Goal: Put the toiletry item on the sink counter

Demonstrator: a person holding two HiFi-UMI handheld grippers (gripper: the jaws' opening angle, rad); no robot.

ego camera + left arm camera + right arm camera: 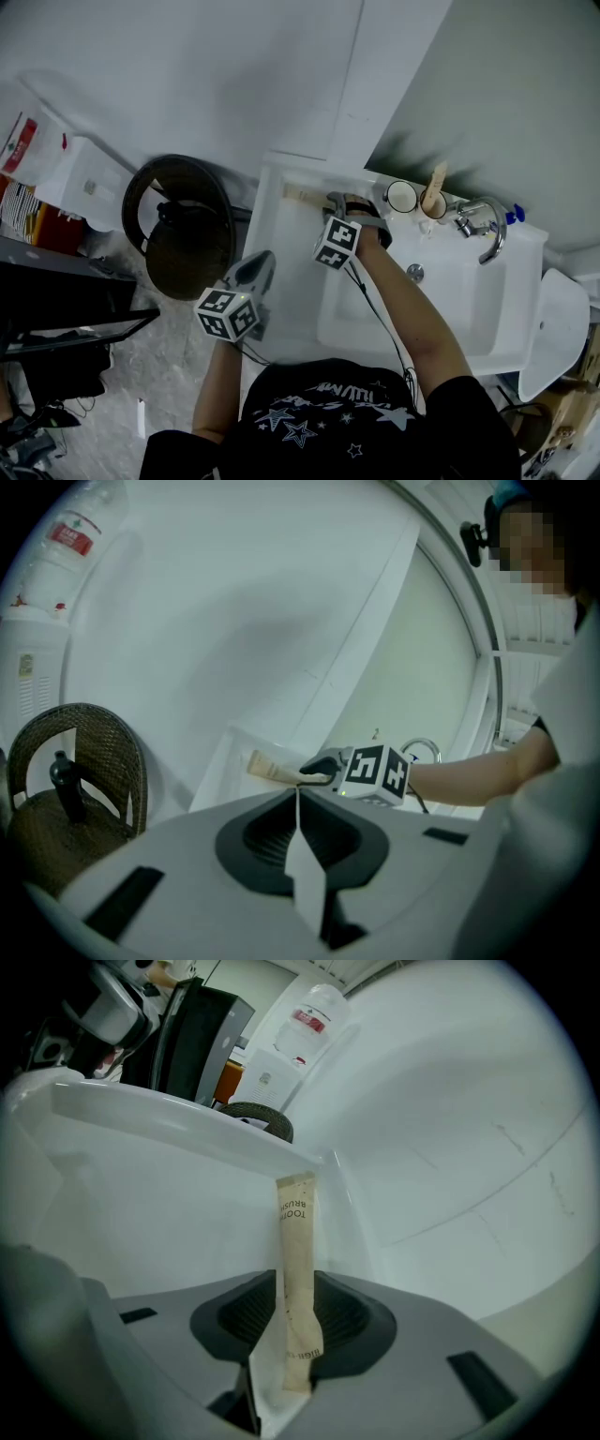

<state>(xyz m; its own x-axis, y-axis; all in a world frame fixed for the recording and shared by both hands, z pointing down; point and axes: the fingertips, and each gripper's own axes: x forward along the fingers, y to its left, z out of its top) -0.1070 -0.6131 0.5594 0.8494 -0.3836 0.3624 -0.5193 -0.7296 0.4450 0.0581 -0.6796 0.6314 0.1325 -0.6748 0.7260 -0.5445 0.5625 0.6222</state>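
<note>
Right gripper (333, 201) — jaws parted, with the toothbrush packet (295, 1269) lying loose between them, not pinched. The packet is laid along the back left corner of the sink counter (281, 281), beside the wall. Left gripper (265, 257) — jaws pressed together, nothing held; positioned at the counter's left edge.

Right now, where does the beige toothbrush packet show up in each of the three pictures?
Head view: toothbrush packet at the sink counter's back left corner, by the right gripper.
Left gripper view: centre, just above the shut jaws.
Right gripper view: centre, between its jaws.
Shared landmark: the white sink counter.
</note>
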